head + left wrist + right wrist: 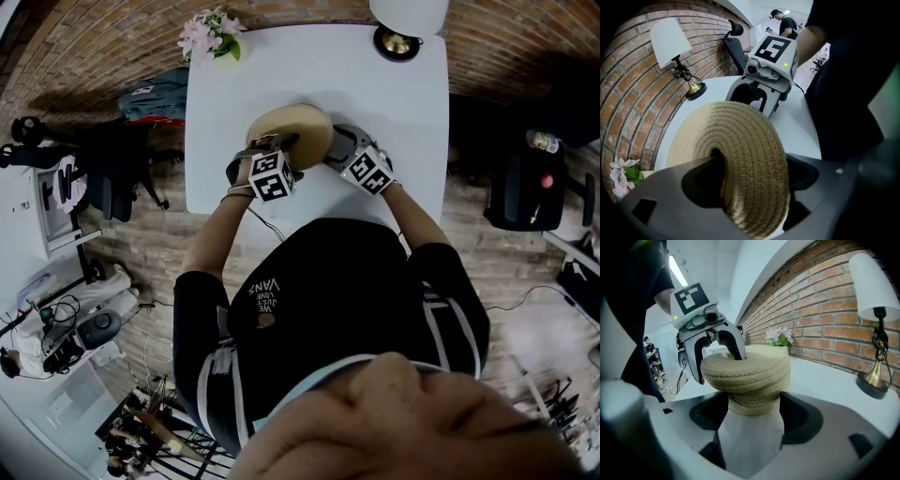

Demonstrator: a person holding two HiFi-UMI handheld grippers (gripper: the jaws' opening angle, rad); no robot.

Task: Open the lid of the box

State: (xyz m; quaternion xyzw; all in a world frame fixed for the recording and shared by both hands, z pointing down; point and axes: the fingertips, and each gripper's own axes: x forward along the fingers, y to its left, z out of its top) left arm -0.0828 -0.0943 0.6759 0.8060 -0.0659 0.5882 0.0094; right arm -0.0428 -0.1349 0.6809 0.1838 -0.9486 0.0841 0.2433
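Mid-step: lifting the woven lid (292,131) clear of the box (753,406), both out in the middle of the white surface (403,103), well apart from the lamp (397,42) and the flowers (212,36) at the far edge. Looks tipped and askew on the box rather than seated flat (judging mostly from the right gripper view), so probably about halfway through.

Hold the left hand-held gripper (751,161) clamped on the lid as it is, one jaw on the top face near the centre and the other behind the disc. Avoid easing the grip: soft coiled rope, likely to give under the pads and slip or pivot. Hold the right hand-held gripper (754,400) closed around the lower body of the box, pinning it to the surface.

Raise the lid straight up first, then carry it off to the left. Going sideways at once risks dragging the light box along. Mind the closeness of the two hand-held grippers, just beside each other across the box, and leave room to avoid knocking jaws. Once clear, lay the lid flat on bare surface nearby.
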